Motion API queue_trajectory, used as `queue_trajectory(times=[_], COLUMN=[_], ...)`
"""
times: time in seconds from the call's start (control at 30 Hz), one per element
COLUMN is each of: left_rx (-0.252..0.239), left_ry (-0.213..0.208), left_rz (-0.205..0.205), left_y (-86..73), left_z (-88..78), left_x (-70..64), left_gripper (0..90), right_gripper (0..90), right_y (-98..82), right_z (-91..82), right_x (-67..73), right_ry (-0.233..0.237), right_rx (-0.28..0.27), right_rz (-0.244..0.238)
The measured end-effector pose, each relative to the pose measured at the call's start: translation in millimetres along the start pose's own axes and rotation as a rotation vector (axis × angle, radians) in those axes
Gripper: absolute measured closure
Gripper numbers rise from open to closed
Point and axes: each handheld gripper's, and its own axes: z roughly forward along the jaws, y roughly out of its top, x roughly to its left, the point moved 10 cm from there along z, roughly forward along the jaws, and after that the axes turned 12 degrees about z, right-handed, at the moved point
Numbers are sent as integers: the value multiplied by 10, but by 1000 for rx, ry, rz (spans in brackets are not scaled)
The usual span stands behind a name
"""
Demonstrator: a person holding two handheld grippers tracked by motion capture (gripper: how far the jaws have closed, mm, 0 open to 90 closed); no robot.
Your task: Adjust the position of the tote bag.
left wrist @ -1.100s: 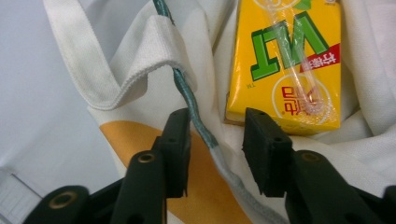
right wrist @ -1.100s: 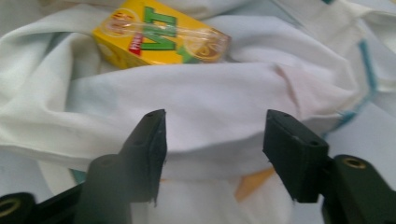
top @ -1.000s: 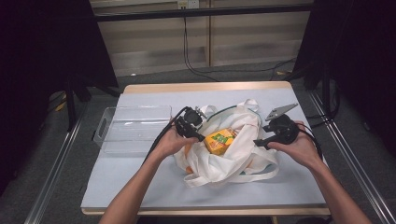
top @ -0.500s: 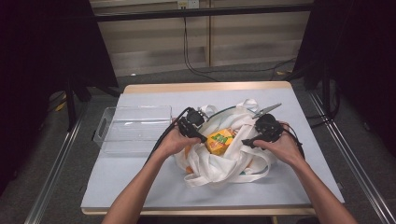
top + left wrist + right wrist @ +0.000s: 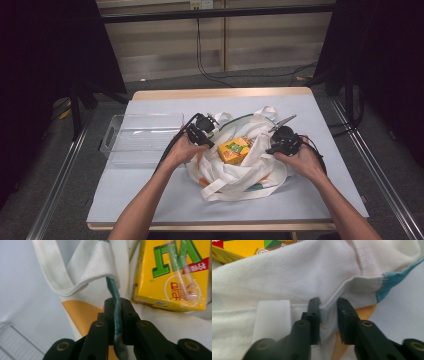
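A white canvas tote bag [image 5: 240,167] is lying crumpled near the middle of the tabletop [image 5: 150,200], with a yellow juice carton [image 5: 235,150] sitting in its open mouth. The left gripper [image 5: 206,131] is at the bag's left rim; in the left gripper view its fingers [image 5: 110,312] are pressing flat together on the teal-edged hem [image 5: 115,302], having just been closing. The right gripper [image 5: 280,142] is at the bag's right rim, its fingers [image 5: 314,315] having just been closing around a raised fold of white cloth [image 5: 329,305], a narrow gap remaining between them. A clear plastic tray [image 5: 140,137] is resting just left of the bag.
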Motion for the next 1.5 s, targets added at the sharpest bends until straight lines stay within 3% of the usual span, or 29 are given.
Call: queue_trajectory(times=[0.1,0.27,0.33,0.43,0.5,0.63,0.73,0.8,0.87,0.9,0.93,1.07,1.1,1.2,1.3,1.37,1.43,1.5], left_rx=[17,19,33,31,36,5,8,29,22,7,6,-95,-124,-162,-231,-278,-299,-336], left_ry=[35,36,35,62,42,49,51,63,59,58,69,59,55,66,65,50,67,52], left_rz=[-17,-44,-56,-112,-127,-158,-144,-111,-86,-79,-73,-80,-81,-73,-80,-104,-91,-87], left_y=[-39,-90,-115,-150,-172,-180,-175,-171,-141,-122,-118,-63,-50,-59,-41,-51,-79,-92], left_z=[-21,-10,-8,4,16,45,31,10,-17,-25,-55,-176,-204,-268,-329,-378,-421,-465], left_x=[63,133,157,235,255,267,248,236,204,185,180,151,138,124,70,36,1,-47], left_gripper=[869,871,871,871,871,871,865,837,703,684,649,617,587,535,498,485,473,447], right_gripper=[806,813,814,817,818,817,812,793,767,717,677,602,588,518,469,448,425,393], right_y=[-38,-204,-284,-388,-441,-493,-504,-483,-474,-457,-444,-393,-377,-347,-328,-330,-338,-329], right_z=[-88,-250,-268,-280,-284,-277,-275,-278,-282,-297,-328,-410,-439,-507,-537,-568,-610,-669], right_x=[-22,-45,-52,-57,-58,-69,-59,-60,-51,-58,-64,-61,-65,-22,5,4,-5,-30], right_ry=[6,25,30,30,35,38,32,28,32,38,50,70,56,80,87,86,94,78], right_rx=[8,-1,-6,-5,-9,-17,-24,-48,-68,-90,-110,-174,-196,-248,-288,-311,-332,-375], right_rz=[-13,-20,-25,-30,-24,-31,-30,-26,-15,-17,17,17,6,11,19,43,71,92])
